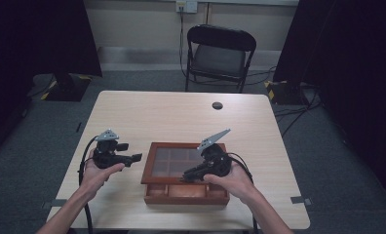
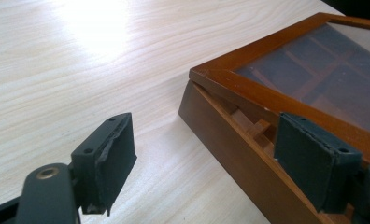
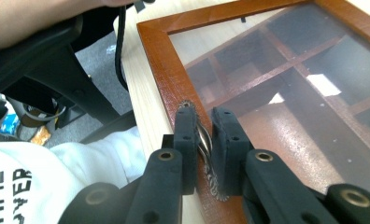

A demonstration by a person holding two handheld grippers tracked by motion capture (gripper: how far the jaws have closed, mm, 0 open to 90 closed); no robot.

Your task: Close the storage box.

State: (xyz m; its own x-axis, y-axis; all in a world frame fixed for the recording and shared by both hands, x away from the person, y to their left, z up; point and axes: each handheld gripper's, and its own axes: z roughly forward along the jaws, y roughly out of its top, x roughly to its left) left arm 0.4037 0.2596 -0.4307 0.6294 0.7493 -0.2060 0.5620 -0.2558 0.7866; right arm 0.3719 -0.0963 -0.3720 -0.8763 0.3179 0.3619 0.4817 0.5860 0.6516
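Light wood-grain tabletop (image 1: 181,117) carries a brown wooden box with a glass-paned hinged lid (image 1: 167,163), sitting near the front edge, centre-right between the person's two hands. High view: the lid is raised slightly at the near side, and the front compartments of the box show below it.

Right gripper (image 1: 187,176), black, held in the right hand (image 1: 232,180), reaches the lid's near edge from the right. Right gripper view: its fingers (image 3: 185,135) are clenched on a small ornate silver metal handle (image 3: 204,144) fixed to the lid's front frame. That handle can't be made out in the high view. Through the glass the wooden dividers inside are visible, plus a white sleeve with dark lettering (image 3: 15,182) at lower left.

Left gripper (image 1: 135,158), held in the left hand (image 1: 97,174), hovers just left of the box. Left gripper view: fingers (image 2: 106,158) released, spread wide, nothing between them; one finger lies over bare tabletop, the other in front of the box's side. This view also shows the gap between lid and box base at the corner, with an inner partition peeking through.

Far side of the tabletop has a small dark round disc (image 1: 217,105). Beyond it a black folding chair (image 1: 220,53) stands on grey carpet.
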